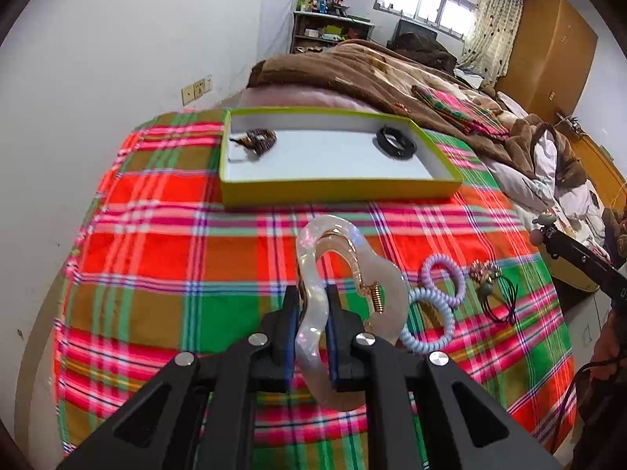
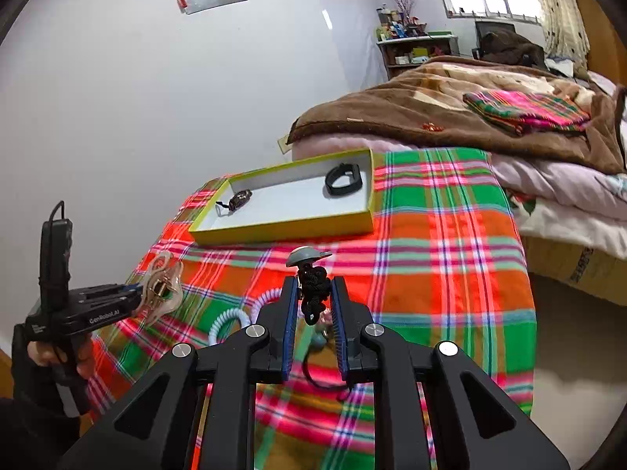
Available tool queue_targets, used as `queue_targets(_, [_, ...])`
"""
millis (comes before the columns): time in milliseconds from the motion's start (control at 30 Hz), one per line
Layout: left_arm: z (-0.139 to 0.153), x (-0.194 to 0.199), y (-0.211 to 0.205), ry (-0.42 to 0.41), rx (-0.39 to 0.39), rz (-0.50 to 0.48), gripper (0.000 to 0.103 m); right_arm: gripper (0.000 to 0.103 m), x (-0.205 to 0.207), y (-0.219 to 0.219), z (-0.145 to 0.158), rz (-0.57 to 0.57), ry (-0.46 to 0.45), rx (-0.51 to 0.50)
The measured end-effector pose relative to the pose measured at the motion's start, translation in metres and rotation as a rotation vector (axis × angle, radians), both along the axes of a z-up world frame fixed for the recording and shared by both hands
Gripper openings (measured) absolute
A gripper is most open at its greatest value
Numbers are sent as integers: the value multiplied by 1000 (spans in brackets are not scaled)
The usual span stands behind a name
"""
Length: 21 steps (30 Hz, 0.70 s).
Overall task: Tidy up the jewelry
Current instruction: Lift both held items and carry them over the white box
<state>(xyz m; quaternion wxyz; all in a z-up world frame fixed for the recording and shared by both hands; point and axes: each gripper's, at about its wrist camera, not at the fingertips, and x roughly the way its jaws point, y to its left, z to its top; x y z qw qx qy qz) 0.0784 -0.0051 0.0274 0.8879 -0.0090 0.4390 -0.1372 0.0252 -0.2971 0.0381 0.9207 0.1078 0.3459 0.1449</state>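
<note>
Left gripper [image 1: 313, 305] was pinched on a pearly white hair claw [image 1: 333, 293], its blue pads pressed against the claw's wavy edge; the claw hung clear above the plaid cloth [image 1: 156, 254]. A small gold spring showed at the claw's hinge. In the right wrist view the same gripper [image 2: 135, 293] was off to the left with the claw [image 2: 162, 288] at its tip, a person's hand [image 2: 58, 356] on its handle.

Right gripper [image 2: 315, 305] was closed on a knotted black cord ornament [image 2: 311, 293] topped by a grey mushroom-shaped cap [image 2: 307, 255]; a loop of cord trailed below between the fingers. It too was held up off the cloth.

Yellow-green box [image 1: 333, 192] with a white floor sat further back on the cloth, near the brown blanket [image 1: 352, 66]. Inside it: a dark beaded bracelet [image 1: 256, 141] toward its left end, a black band [image 1: 394, 141] toward its right end, well apart.

On the cloth, to the right of the claw: a pale blue-lilac spiral hair tie [image 1: 435, 297], and just beside it a small gold-toned ornament on black cords [image 1: 493, 286].
</note>
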Motion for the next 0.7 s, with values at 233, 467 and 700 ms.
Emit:
queue_targets(233, [17, 17, 7, -30, 8, 18, 13, 17, 25, 18, 12, 22, -21, -39])
queue_targets(467, [32, 41, 15, -48, -1, 37, 13, 17, 53, 29, 26, 35, -32, -57])
queue_targets(700, [39, 70, 18, -50, -9, 58, 13, 17, 91, 45, 39, 56, -43, -94])
